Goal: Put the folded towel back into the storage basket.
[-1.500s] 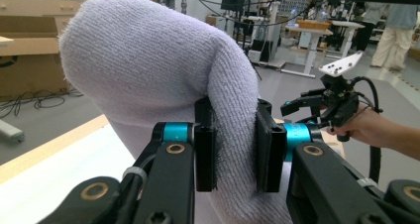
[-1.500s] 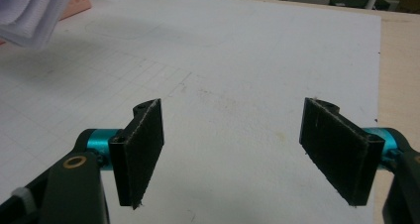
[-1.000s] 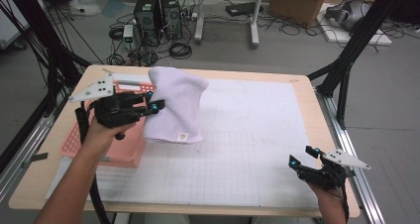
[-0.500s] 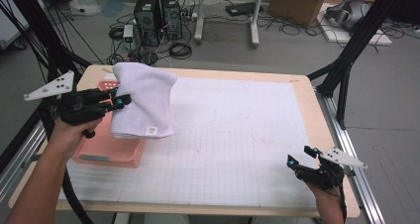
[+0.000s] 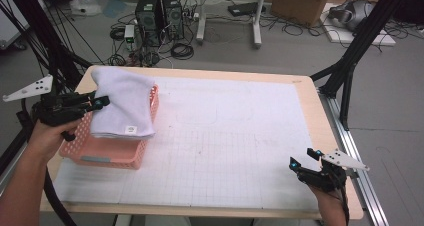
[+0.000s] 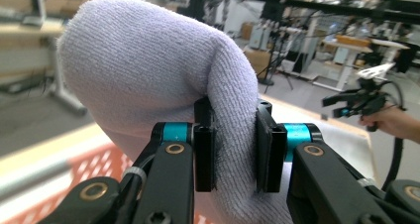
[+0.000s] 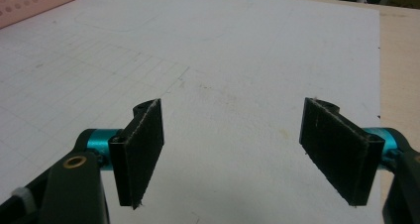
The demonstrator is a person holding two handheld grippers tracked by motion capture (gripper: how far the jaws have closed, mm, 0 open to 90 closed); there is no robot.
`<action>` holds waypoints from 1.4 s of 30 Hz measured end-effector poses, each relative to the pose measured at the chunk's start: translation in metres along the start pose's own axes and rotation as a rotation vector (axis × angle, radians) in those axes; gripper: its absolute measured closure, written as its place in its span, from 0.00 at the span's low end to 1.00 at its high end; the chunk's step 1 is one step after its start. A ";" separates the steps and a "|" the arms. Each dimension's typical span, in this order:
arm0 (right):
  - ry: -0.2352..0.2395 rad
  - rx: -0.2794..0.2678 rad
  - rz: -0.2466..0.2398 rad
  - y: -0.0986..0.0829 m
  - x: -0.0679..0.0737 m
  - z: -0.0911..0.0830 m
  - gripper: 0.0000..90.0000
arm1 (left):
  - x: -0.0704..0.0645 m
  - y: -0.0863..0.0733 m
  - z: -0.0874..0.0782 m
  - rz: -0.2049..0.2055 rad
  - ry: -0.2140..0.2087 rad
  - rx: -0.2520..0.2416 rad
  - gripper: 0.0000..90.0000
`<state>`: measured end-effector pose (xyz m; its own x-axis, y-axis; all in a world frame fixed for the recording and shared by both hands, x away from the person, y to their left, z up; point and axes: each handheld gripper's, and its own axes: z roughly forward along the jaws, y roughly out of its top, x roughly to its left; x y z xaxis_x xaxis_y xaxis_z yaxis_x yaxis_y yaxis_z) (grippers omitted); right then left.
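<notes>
Left tool (image 6: pixel 232 149) clamped on lavender towel (image 5: pixel 122 103) over pink basket (image 5: pixel 107 153).
Right tool (image 7: pixel 237 149) spread wide, low above tabletop (image 5: pixel 240 136).

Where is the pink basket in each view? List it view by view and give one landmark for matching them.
High view: the basket is at the left, below the towel.
Left gripper view: bottom left corner, blurred, behind the jaws.
Right gripper view: top left corner, far off.
Shared landmark: the right gripper, small at the right in the left gripper view, with open jaws in its own view.
</notes>
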<state>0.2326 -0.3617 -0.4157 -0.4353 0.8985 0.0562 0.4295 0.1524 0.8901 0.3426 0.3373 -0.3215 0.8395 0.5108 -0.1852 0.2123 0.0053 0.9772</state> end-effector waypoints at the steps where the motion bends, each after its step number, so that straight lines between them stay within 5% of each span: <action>1: 0.001 0.003 0.002 0.000 0.001 0.000 0.27 | 0.004 -0.004 -0.001 -0.017 0.017 0.021 0.81; 10: 0.009 0.020 -0.012 0.000 0.006 0.005 0.27 | 0.026 -0.029 0.002 -0.170 0.191 0.253 0.77; 16: 0.016 0.021 -0.018 0.000 0.008 0.005 0.27 | 0.035 -0.038 0.015 -0.220 0.340 0.407 0.73; 17: 0.015 0.019 -0.020 0.000 0.007 0.006 0.27 | 0.035 -0.038 0.015 -0.220 0.340 0.407 0.72; 19: 0.016 0.021 -0.021 0.000 0.007 0.005 0.27 | 0.038 -0.042 0.021 -0.220 0.433 0.474 0.71; 22: 0.018 0.021 -0.022 0.000 0.008 0.005 0.27 | 0.040 -0.046 0.027 -0.226 0.498 0.530 0.63; 27: 0.019 0.020 -0.026 0.001 0.008 0.006 0.27 | 0.038 -0.043 0.027 -0.250 0.600 0.494 0.43; 30: 0.020 0.016 -0.027 0.002 0.009 0.005 0.27 | 0.031 -0.036 0.020 -0.201 0.678 0.420 0.40; 32: 0.022 0.015 -0.028 0.002 0.010 0.005 0.27 | 0.028 -0.035 0.019 -0.200 0.666 0.399 0.41; 35: 0.023 0.013 -0.033 0.003 0.010 0.005 0.27 | 0.022 -0.038 0.025 -0.232 0.591 0.394 0.45; 38: 0.028 0.014 -0.030 0.003 0.012 0.005 0.27 | 0.023 -0.048 0.039 -0.252 0.588 0.478 0.49; 42: 0.028 0.012 -0.037 0.004 0.012 0.005 0.27 | 0.028 -0.064 0.060 -0.282 0.606 0.655 0.51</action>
<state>0.2326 -0.3479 -0.4139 -0.4733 0.8802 0.0359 0.4221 0.1908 0.8863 0.3823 0.2995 -0.3954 0.3497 0.9263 -0.1401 0.7627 -0.1946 0.6168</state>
